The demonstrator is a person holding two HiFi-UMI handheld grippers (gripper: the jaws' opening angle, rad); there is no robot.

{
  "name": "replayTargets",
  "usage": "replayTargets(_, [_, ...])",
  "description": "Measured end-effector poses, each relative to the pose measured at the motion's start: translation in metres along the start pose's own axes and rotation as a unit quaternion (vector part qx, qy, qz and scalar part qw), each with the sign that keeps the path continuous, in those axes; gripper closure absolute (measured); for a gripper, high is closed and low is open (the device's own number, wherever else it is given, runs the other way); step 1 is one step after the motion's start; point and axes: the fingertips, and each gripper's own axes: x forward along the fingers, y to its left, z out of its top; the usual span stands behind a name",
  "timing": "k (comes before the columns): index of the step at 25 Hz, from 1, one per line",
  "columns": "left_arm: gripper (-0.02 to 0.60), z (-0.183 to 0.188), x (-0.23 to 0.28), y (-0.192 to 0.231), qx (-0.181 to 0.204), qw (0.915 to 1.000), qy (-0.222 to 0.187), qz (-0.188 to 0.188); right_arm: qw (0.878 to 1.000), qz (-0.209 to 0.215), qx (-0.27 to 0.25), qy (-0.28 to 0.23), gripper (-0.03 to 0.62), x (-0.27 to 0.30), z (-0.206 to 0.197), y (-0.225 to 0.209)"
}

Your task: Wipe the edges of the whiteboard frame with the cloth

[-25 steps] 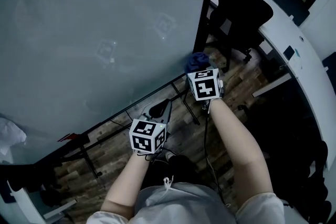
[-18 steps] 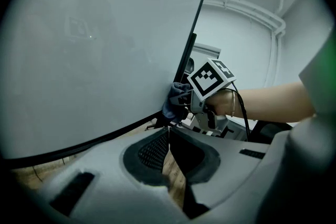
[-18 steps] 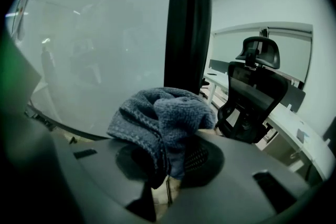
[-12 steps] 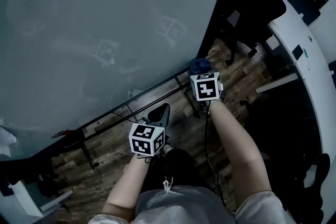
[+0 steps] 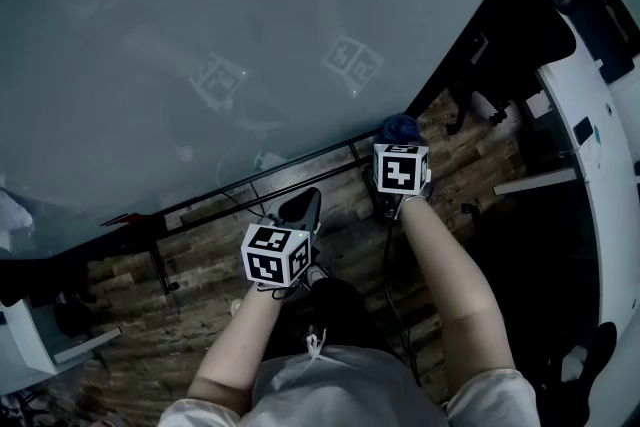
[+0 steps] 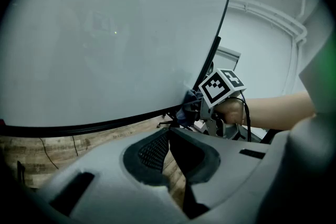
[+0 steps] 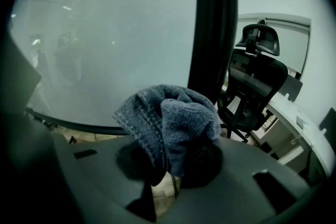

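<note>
The whiteboard's black frame (image 5: 250,185) runs along the bottom edge and turns up the right side. My right gripper (image 5: 398,139) is shut on a bunched blue-grey cloth (image 5: 400,126), which is at the frame's lower right corner. In the right gripper view the cloth (image 7: 168,123) bulges out of the right gripper (image 7: 170,157), just before the upright frame bar (image 7: 212,23). My left gripper (image 5: 305,205) hangs lower and to the left, below the bottom edge. In the left gripper view the left gripper (image 6: 169,136) has its pads together and nothing between them.
A black office chair (image 7: 254,86) stands right of the board, beside a white desk (image 5: 600,145). The board's stand bars and foot (image 5: 160,260) cross the wooden floor (image 5: 200,315) under the bottom edge. A cable trails down by my right arm.
The head view has swung, so the board fills more of it. The right gripper keeps the cloth at the frame's lower right corner. The left gripper has barely moved.
</note>
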Motion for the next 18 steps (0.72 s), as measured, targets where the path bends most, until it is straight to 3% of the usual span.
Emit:
replayTargets(7, [0.561, -0.015, -0.053, 0.045, -0.011, 0.9995, -0.009, 0.028, 0.998, 0.014, -0.060, 0.001, 0.516, -0.018, -0.005, 0.093])
replayTargets(13, [0.561, -0.008, -0.064, 0.052, -0.014, 0.9982, -0.020, 0.054, 0.998, 0.017, -0.061, 0.002, 0.516, -0.020, -0.004, 0.096])
replayTargets(18, [0.561, -0.015, -0.093, 0.075, -0.023, 0.9967, -0.026, 0.074, 0.997, 0.034, -0.069, 0.023, 0.516, -0.025, -0.010, 0.127])
